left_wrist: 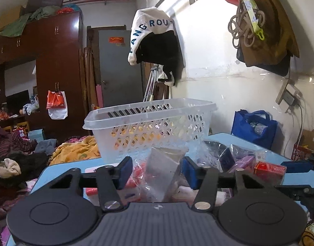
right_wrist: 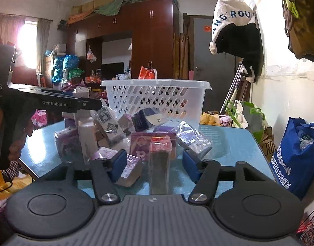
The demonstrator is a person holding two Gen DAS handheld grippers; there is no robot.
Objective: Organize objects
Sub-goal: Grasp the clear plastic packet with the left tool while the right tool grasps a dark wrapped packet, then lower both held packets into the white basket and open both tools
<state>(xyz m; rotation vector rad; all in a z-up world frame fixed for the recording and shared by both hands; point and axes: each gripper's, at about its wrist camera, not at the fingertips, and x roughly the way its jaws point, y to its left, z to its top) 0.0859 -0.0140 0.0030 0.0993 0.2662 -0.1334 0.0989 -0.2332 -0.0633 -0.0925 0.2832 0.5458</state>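
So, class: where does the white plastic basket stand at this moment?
In both wrist views the white plastic basket stands upright at the far end of the blue table, just behind the heap of wrapped packets.

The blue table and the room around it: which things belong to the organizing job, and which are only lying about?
Belong to the job:
white basket
wrapped packets piled on the blue table
grey packet between the left hand-held gripper fingers
right hand-held gripper, open

Just lying about:
blue bag
hanging cap
wardrobe
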